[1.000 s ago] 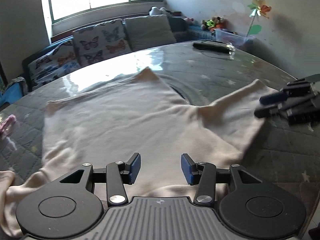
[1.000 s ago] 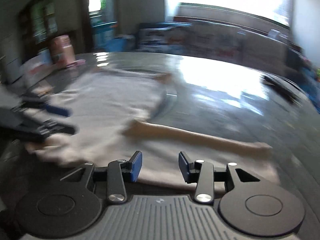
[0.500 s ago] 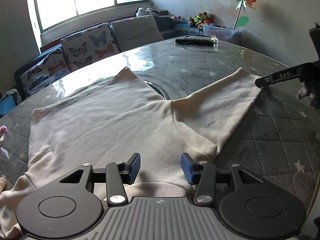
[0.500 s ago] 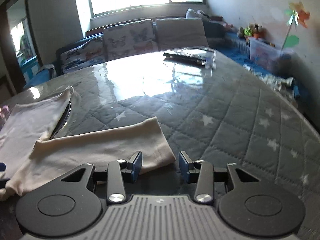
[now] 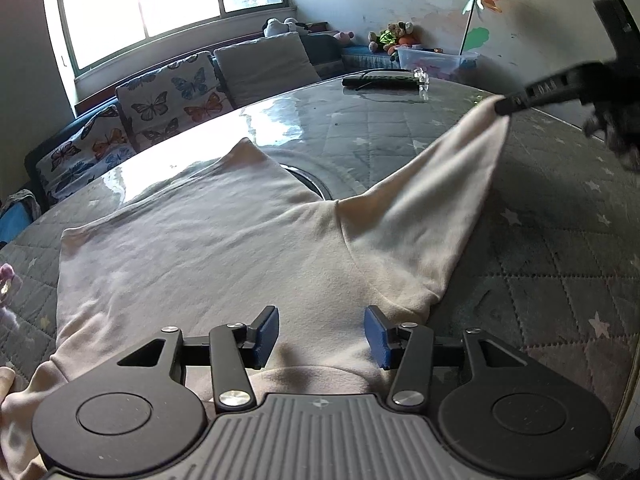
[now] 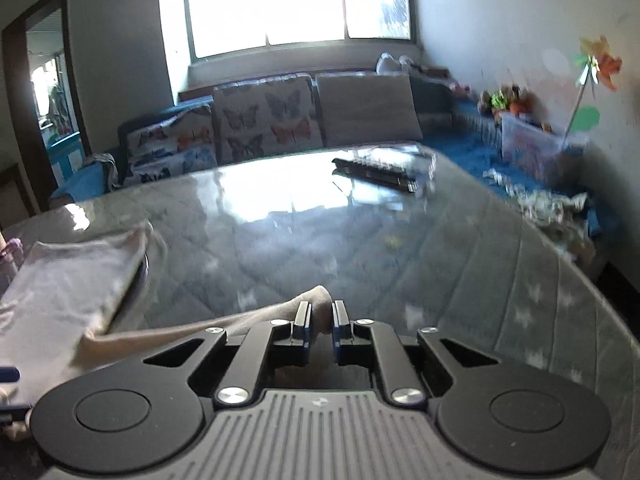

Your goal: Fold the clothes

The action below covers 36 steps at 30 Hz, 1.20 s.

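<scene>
A cream long-sleeved top (image 5: 208, 248) lies spread on the grey quilted table (image 5: 560, 240). My left gripper (image 5: 320, 334) is open and empty, hovering over the top's near edge by the neckline. My right gripper (image 6: 320, 322) is shut on the cuff of the right sleeve (image 6: 316, 300). In the left wrist view that sleeve (image 5: 432, 208) is lifted off the table and stretched up to the right gripper (image 5: 508, 106) at the upper right. The top's body also shows in the right wrist view (image 6: 68, 280) at the left.
A black remote (image 5: 380, 80) lies at the table's far side, also in the right wrist view (image 6: 376, 172). A sofa with butterfly cushions (image 5: 172, 96) stands behind the table. A clear storage box (image 5: 436, 60) and toys sit at the back right. A pink object (image 5: 8, 280) lies at the left edge.
My right gripper has closed on the sleeve cuff and lifted it off the table. The left gripper has stayed open over the top's near edge.
</scene>
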Motion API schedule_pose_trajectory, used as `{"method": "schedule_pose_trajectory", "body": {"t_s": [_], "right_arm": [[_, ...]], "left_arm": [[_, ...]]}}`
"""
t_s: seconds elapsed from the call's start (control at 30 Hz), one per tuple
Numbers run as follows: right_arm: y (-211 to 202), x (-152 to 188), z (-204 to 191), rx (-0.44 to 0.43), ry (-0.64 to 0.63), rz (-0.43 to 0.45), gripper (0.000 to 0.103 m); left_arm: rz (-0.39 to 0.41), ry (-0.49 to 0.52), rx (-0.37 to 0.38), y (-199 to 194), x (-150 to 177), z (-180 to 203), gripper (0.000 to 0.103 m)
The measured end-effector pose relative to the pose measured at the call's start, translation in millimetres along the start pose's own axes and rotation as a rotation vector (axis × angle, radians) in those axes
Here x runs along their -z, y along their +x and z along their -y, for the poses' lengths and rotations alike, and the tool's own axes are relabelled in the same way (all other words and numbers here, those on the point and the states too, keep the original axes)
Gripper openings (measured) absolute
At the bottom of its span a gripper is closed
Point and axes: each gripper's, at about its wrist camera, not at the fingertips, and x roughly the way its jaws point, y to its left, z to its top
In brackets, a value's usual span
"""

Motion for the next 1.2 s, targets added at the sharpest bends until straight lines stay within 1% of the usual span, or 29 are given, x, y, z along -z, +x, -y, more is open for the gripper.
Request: {"method": "schedule_pose_trajectory", "body": {"t_s": [0.07,0.17,0.23,0.37,0.53,0.7,0.83,0.9,1.0,1.13,1.2], "right_arm": [[5.7,-0.7,-2.6,0.004,-0.012,-0.007,0.009],[18.2,7.9,-0.8,0.014,-0.004,-0.054,0.009],[21.7,12.5,1.2,0.019,0.006,-0.077,0.009],[9.1,5.5,0.3,0.003,0.01,-0.054,0.009],[-18.5,-24.6,-24.3,-0.058,-0.038,0.024,0.009],[-41.2,-54.5,-70.8,-0.149,-0.124,0.092,0.009],[-55.0,-75.6,-125.3,-0.242,-0.225,0.13,0.009],[-58.1,-80.0,-150.0,-0.277,-0.274,0.138,0.009],[-57.0,-80.8,-197.9,-0.341,-0.354,0.133,0.009],[-49.4,-71.3,-252.4,-0.412,-0.442,0.106,0.009],[-43.8,-61.9,-274.1,-0.445,-0.473,0.079,0.009]], "left_arm": [[0.002,-0.001,0.0,-0.4,-0.3,-0.4,0.051],[0.014,-0.015,0.004,-4.0,-2.2,-2.8,0.052],[0.021,-0.007,0.009,-5.1,-3.8,-2.4,0.052],[0.02,0.01,0.024,-0.1,-3.9,0.5,0.052],[0.025,0.018,0.036,3.1,-0.8,2.2,0.052],[0.039,-0.007,0.045,-2.5,3.7,-5.1,0.053],[0.057,-0.034,0.049,-12.3,10.6,-13.4,0.054],[0.072,-0.06,0.045,-19.2,15.4,-21.7,0.054],[0.086,-0.098,0.034,-29.7,22.9,-35.2,0.055],[0.095,-0.141,-0.001,-43.1,35.5,-53.8,0.055],[0.097,-0.168,-0.02,-48.7,41.7,-62.8,0.056]]}}
